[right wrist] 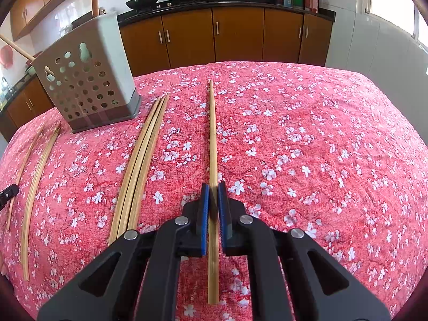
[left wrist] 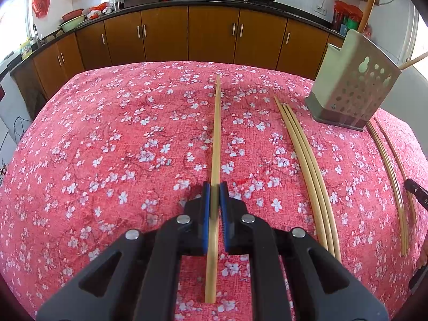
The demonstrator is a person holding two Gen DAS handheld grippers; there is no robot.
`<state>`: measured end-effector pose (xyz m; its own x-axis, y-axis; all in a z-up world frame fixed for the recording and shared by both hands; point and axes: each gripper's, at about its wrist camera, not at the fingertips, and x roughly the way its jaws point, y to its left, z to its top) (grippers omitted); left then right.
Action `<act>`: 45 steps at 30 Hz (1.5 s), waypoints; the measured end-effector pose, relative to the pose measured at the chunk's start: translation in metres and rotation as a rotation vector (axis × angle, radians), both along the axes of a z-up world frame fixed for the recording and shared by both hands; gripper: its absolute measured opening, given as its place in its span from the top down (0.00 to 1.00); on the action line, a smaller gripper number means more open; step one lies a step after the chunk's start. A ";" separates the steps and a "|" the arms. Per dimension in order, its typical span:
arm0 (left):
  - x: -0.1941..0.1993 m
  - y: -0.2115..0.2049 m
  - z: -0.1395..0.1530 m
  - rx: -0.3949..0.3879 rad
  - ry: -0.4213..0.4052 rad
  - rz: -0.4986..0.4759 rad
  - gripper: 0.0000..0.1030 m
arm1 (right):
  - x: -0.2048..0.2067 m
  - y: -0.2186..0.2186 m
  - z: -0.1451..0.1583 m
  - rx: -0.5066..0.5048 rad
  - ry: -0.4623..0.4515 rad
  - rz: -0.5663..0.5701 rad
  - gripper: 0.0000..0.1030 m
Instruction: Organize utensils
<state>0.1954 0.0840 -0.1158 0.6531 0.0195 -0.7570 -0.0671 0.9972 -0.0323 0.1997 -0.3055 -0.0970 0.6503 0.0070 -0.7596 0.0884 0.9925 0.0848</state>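
My left gripper (left wrist: pixel 215 192) is shut on a bamboo chopstick (left wrist: pixel 217 133) that runs straight away from the camera over the red floral tablecloth (left wrist: pixel 120 147). My right gripper (right wrist: pixel 213 192) is likewise shut on a single chopstick (right wrist: pixel 212 133). A grey perforated utensil holder (left wrist: pixel 353 85) (right wrist: pixel 88 80) stands on the table between the two grippers, with wooden handles sticking out of it. Three loose chopsticks (left wrist: pixel 305 155) lie side by side left of the holder. More lie right of it, three together (right wrist: pixel 141 155) in the right wrist view. I cannot tell whether the held chopsticks rest on the cloth.
Two more chopsticks (left wrist: pixel 388 165) curve along the right side in the left wrist view, and two (right wrist: pixel 34 182) along the left in the right wrist view. A black gripper part (left wrist: pixel 416 192) (right wrist: pixel 8 194) shows at each view's edge. Brown cabinets (left wrist: pixel 214 34) stand behind the table.
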 end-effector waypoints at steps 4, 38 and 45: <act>0.000 0.000 0.000 0.000 0.000 0.001 0.89 | 0.001 0.000 0.000 0.000 0.000 0.000 0.92; -0.001 0.000 0.002 -0.025 -0.001 0.009 0.89 | 0.000 0.000 0.000 0.001 -0.002 0.001 0.92; -0.001 0.001 0.002 -0.027 -0.001 0.008 0.89 | 0.000 0.000 0.000 0.001 -0.002 0.001 0.92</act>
<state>0.1940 0.0846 -0.1138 0.6535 0.0040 -0.7569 -0.0753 0.9954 -0.0597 0.1999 -0.3056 -0.0970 0.6518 0.0084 -0.7584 0.0872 0.9925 0.0858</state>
